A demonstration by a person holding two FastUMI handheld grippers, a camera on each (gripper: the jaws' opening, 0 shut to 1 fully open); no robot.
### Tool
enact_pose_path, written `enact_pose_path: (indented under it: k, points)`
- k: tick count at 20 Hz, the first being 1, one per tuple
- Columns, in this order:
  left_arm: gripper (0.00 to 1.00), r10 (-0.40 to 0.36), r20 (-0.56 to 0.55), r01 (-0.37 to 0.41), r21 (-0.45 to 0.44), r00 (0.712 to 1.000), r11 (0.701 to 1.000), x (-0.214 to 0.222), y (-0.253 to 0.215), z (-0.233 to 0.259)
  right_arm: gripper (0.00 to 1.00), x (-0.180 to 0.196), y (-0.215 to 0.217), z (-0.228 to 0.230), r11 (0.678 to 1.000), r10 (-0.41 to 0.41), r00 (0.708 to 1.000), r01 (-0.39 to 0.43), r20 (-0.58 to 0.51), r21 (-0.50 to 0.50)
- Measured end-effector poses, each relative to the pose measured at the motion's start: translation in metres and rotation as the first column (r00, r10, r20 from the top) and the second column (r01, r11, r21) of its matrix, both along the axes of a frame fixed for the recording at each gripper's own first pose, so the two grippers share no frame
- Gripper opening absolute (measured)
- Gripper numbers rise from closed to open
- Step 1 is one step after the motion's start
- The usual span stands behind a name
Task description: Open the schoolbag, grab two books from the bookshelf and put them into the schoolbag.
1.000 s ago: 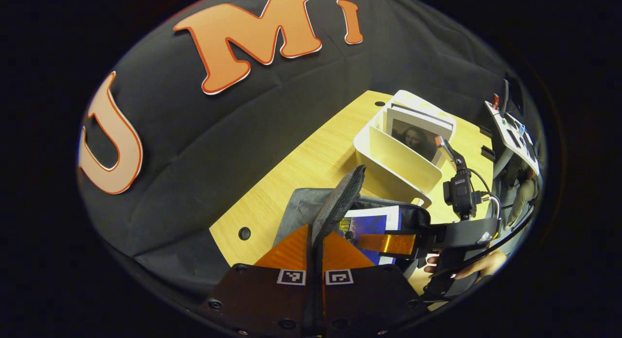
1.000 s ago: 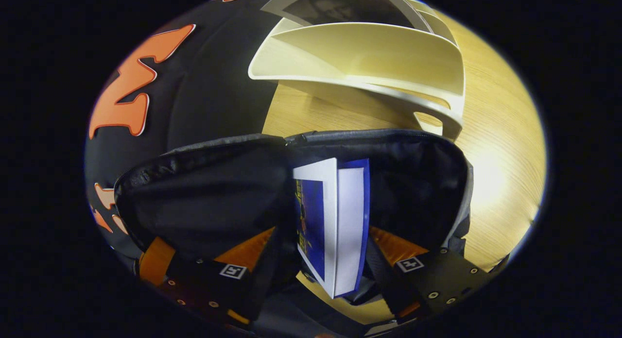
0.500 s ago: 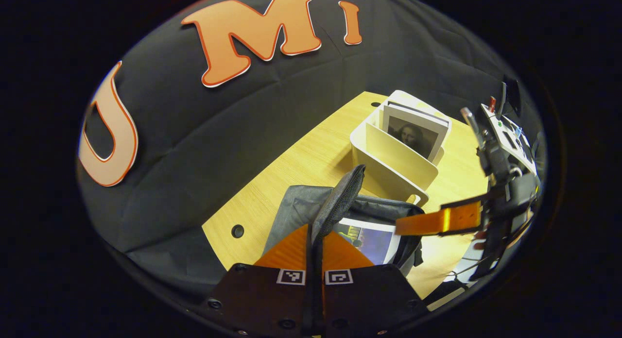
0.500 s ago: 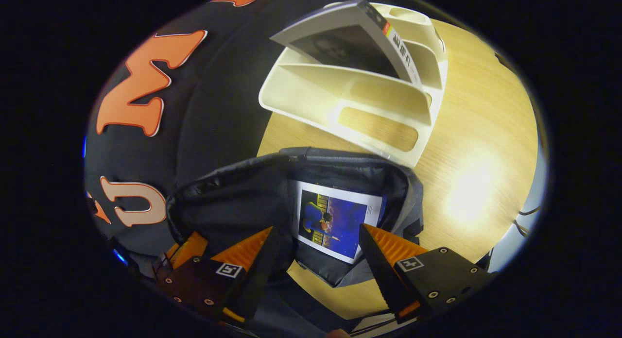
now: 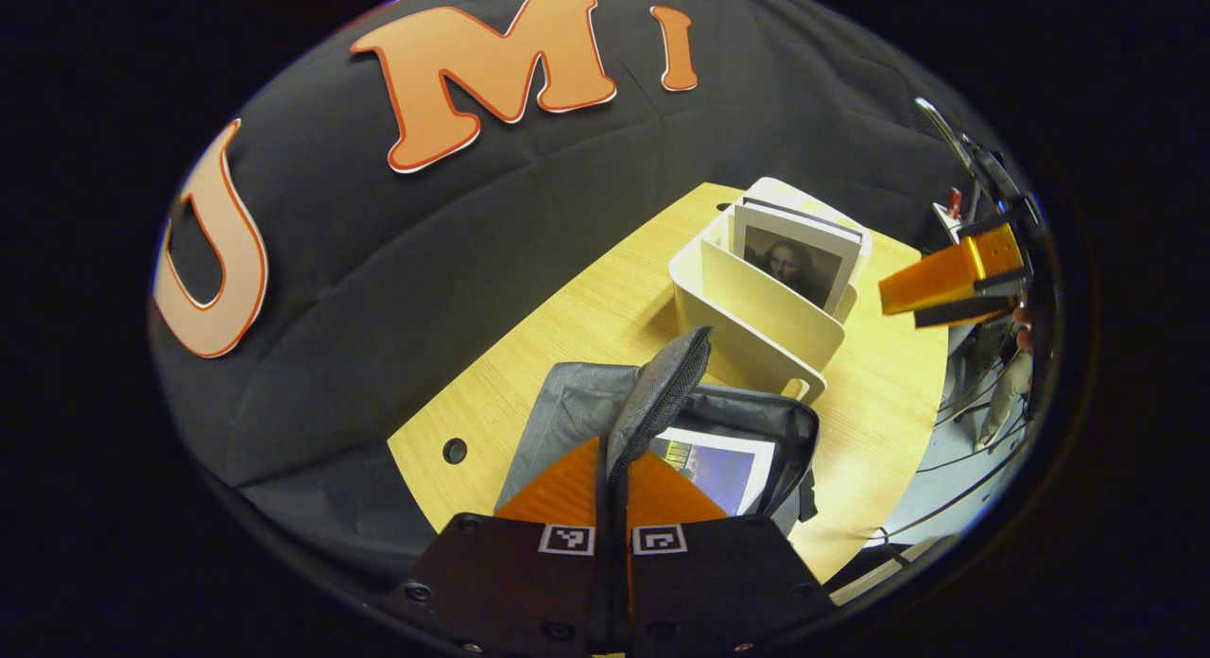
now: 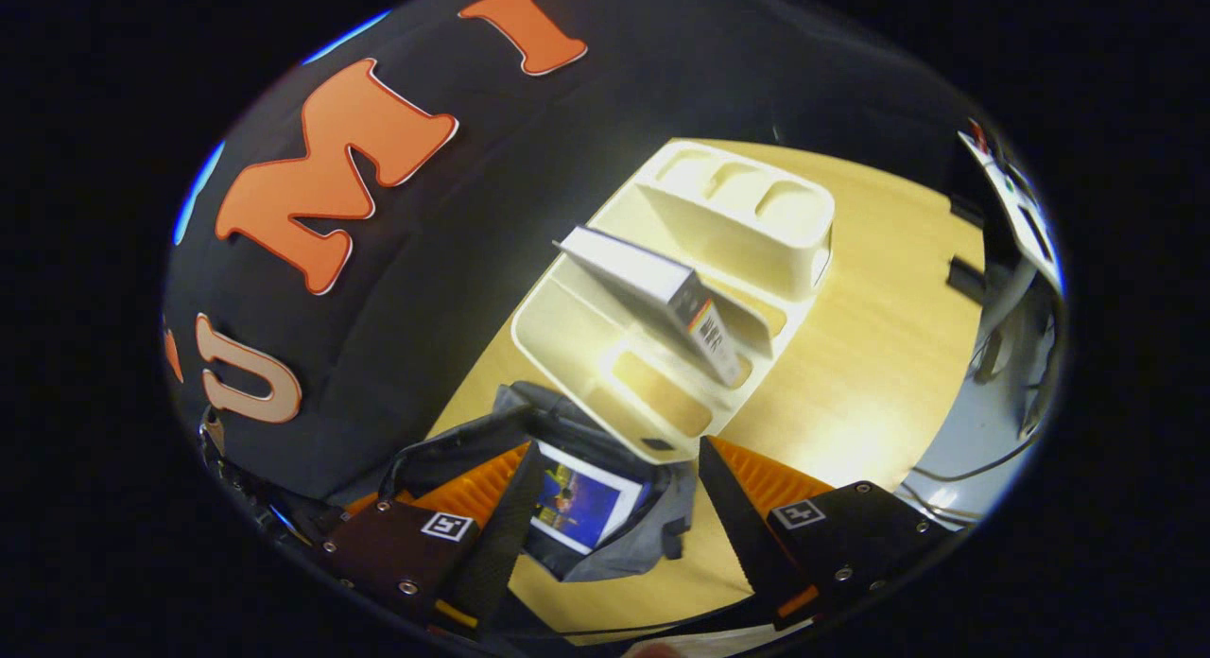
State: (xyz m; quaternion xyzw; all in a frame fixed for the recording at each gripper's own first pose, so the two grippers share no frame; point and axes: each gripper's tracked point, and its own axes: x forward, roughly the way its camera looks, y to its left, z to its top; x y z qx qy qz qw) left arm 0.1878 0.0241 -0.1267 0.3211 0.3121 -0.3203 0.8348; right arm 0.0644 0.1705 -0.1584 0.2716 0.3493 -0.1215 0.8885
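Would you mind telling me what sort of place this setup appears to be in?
Most likely a recording booth set up as a study desk: a black cloth wall backs a wooden table that holds a white bookshelf, a book and an open grey schoolbag.

Fingers pinching flap — bag open

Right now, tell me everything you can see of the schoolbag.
The schoolbag is grey fabric with a black lining and lies on the wooden table, just in front of the white bookshelf. Its main compartment is open. The left gripper has its jaws shut on the padded flap, holding it up. One book with a blue cover lies flat inside.
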Motion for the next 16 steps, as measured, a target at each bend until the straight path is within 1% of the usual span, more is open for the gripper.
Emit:
enact_pose_path:
  k: [1,4,5,7,10,12,14,16]
  points:
    - [0.01,0.008,-0.004,-0.008,-0.008,1.0,1.0,-0.002,-0.002,-0.003,0.99,0.003,-0.011,0.01,0.999,0.005,1.0,-0.005,0.0,-0.045]
    - [0.01,0.035,-0.014,-0.036,-0.024,0.999,0.999,-0.011,-0.003,-0.009,0.99,0.018,-0.031,0.038,0.99,0.054,0.999,-0.054,0.0,-0.128]
    - [0.01,0.047,-0.013,-0.047,-0.029,0.999,0.998,-0.013,-0.003,-0.01,0.98,0.025,-0.039,0.043,0.982,0.072,0.997,-0.073,-0.01,-0.176]
    - [0.01,0.059,-0.008,-0.059,-0.034,0.998,0.998,-0.015,-0.006,-0.01,0.98,0.04,-0.052,0.053,0.951,0.12,0.992,-0.127,-0.042,-0.281]
    - [0.01,0.084,-0.01,-0.084,-0.035,0.996,0.996,-0.015,-0.008,-0.014,0.99,0.069,-0.059,0.06,0.895,0.206,0.972,-0.235,-0.115,-0.379]
    - [0.01,0.102,-0.014,-0.102,-0.037,0.995,0.994,-0.015,-0.01,-0.016,0.99,0.092,-0.056,0.053,0.858,0.264,0.949,-0.313,-0.174,-0.406]
    - [0.01,0.117,-0.019,-0.118,-0.036,0.993,0.992,-0.014,-0.012,-0.018,0.99,0.106,-0.05,0.035,0.823,0.317,0.914,-0.398,-0.254,-0.405]
    - [0.01,0.132,-0.018,-0.133,-0.027,0.991,0.991,-0.012,-0.012,-0.019,0.99,0.117,-0.052,0.013,0.789,0.341,0.876,-0.464,-0.342,-0.401]
